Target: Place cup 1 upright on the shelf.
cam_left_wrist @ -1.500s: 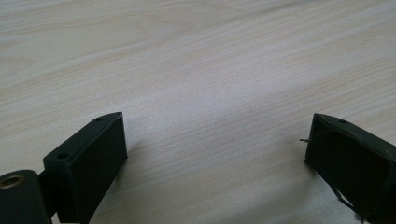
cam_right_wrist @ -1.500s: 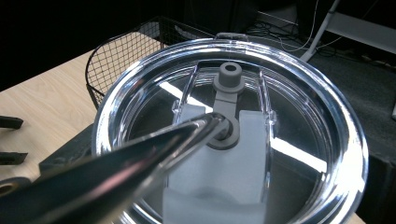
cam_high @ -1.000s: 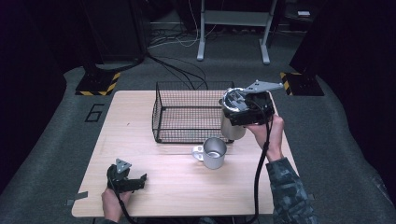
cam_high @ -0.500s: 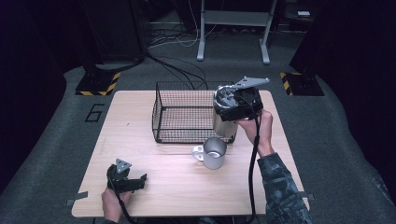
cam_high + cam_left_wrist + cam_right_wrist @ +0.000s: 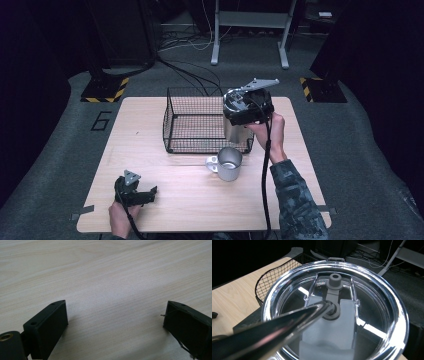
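Note:
My right gripper (image 5: 239, 125) hangs above the front right corner of the black wire basket (image 5: 170, 121), shut on a steel tumbler (image 5: 231, 134). In the right gripper view the tumbler's clear round lid (image 5: 377, 302) lies between the jaws of my right gripper (image 5: 329, 335), and a shiny metal straw (image 5: 287, 322) runs through its grey centre hole. A steel mug (image 5: 229, 164) with a handle stands on the table in front of the basket. My left gripper (image 5: 149, 192) rests near the table's front left edge. In its own view my left gripper (image 5: 115, 315) is open over bare wood.
The light wooden table (image 5: 150, 150) has free room left of the basket and between the mug and my left gripper. Dark carpet, cables and a metal stand (image 5: 250, 30) lie beyond the far edge. A person's hand and sleeve (image 5: 295, 195) reach in at the right.
The right gripper has carried the tumbler leftward, from beside the basket's right side to over its front right corner. The left gripper and the mug have stayed put.

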The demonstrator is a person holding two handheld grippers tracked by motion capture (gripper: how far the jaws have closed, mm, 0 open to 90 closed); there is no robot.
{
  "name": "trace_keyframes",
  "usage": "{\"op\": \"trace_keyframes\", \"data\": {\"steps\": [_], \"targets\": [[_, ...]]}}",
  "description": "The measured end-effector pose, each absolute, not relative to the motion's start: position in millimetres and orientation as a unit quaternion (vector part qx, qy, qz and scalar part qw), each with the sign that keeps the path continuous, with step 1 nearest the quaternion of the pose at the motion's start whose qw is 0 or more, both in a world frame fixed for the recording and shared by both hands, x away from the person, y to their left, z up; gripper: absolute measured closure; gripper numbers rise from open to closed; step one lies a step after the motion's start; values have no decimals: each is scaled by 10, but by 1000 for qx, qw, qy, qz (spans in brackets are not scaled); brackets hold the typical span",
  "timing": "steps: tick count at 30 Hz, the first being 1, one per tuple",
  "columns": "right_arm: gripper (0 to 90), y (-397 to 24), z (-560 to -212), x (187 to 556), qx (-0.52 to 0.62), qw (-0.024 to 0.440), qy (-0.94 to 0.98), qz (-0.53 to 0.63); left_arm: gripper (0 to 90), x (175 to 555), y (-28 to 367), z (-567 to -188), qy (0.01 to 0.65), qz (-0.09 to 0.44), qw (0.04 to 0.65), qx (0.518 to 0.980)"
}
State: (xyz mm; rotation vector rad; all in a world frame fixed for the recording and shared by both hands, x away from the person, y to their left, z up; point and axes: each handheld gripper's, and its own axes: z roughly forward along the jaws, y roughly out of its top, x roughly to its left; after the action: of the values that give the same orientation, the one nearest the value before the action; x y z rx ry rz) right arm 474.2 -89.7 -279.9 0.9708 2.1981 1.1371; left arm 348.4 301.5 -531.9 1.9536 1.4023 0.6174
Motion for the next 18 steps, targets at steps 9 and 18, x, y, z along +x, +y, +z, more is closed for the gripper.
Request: {"op": "trace_keyframes", "data": {"steps": [9,18], "targets": [[35,-808,-2774,4860,352,245,802,415,52,3483,3014,-5319,534,236,323,745],[36,-735,-2759,4990,354,251,802,411,52,3483,3015,-5319,534,236,323,745]]}}
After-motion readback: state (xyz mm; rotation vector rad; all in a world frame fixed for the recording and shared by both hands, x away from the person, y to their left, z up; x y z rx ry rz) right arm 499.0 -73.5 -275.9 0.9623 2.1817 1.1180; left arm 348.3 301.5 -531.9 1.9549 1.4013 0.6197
